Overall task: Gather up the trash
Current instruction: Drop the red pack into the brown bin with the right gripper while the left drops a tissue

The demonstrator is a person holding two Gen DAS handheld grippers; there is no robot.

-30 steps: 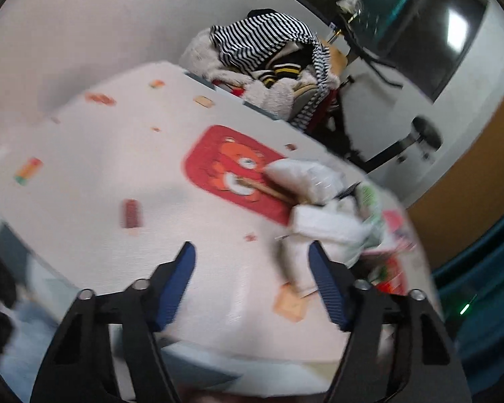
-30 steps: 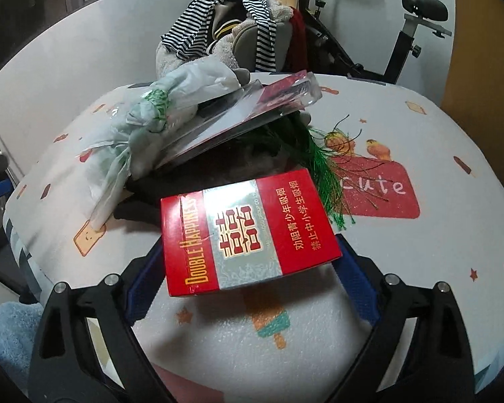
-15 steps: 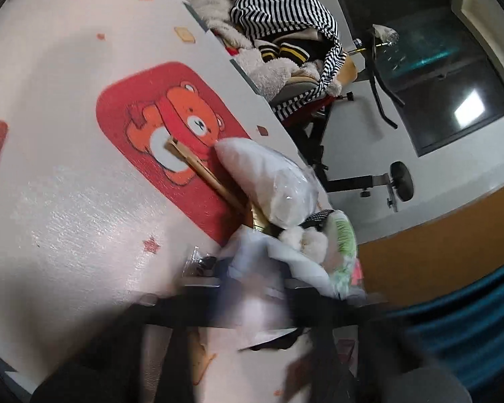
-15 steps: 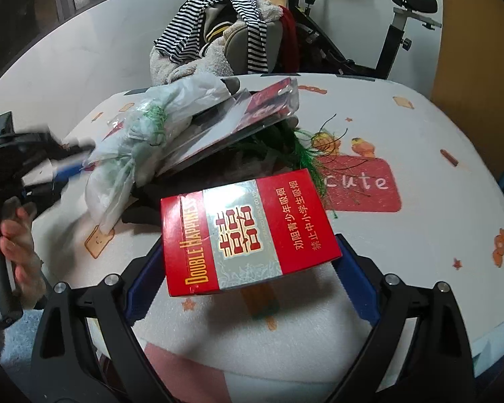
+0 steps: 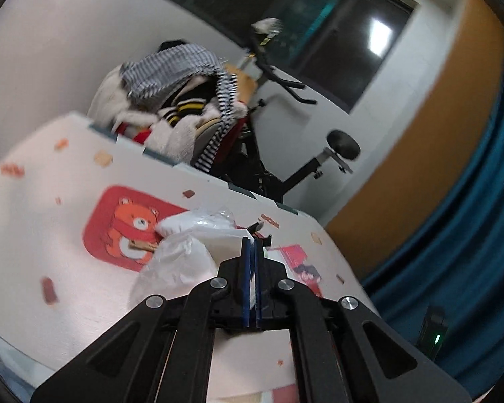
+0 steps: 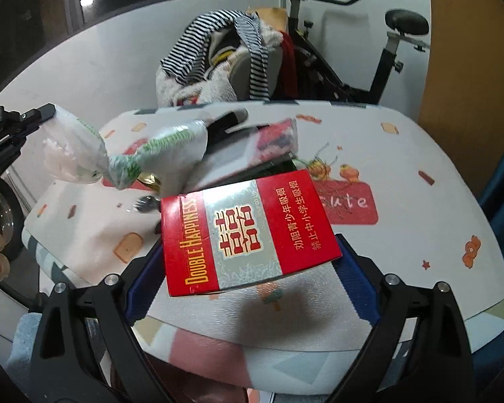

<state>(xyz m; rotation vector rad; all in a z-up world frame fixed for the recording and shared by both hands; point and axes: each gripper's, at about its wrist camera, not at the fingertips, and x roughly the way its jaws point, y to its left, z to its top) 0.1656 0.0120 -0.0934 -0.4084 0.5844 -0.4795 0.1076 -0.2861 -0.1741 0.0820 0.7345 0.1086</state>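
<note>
The right tool (image 6: 252, 262) grips a red cigarette box (image 6: 248, 231) between its blue pads, holding it above the near edge of the table (image 6: 420, 235). The box is closed, so its contents cannot be seen. The left tool (image 5: 251, 262) is pinched tight on the thin film of a white plastic bag (image 5: 184, 262); in the right view that bag (image 6: 80, 154) hangs lifted off the table, knotted, with pale stuff inside. Behind the box lies a heap of wrappers (image 6: 258, 147). A chair piled with clothes (image 6: 225, 63) stands beyond the table.
</note>
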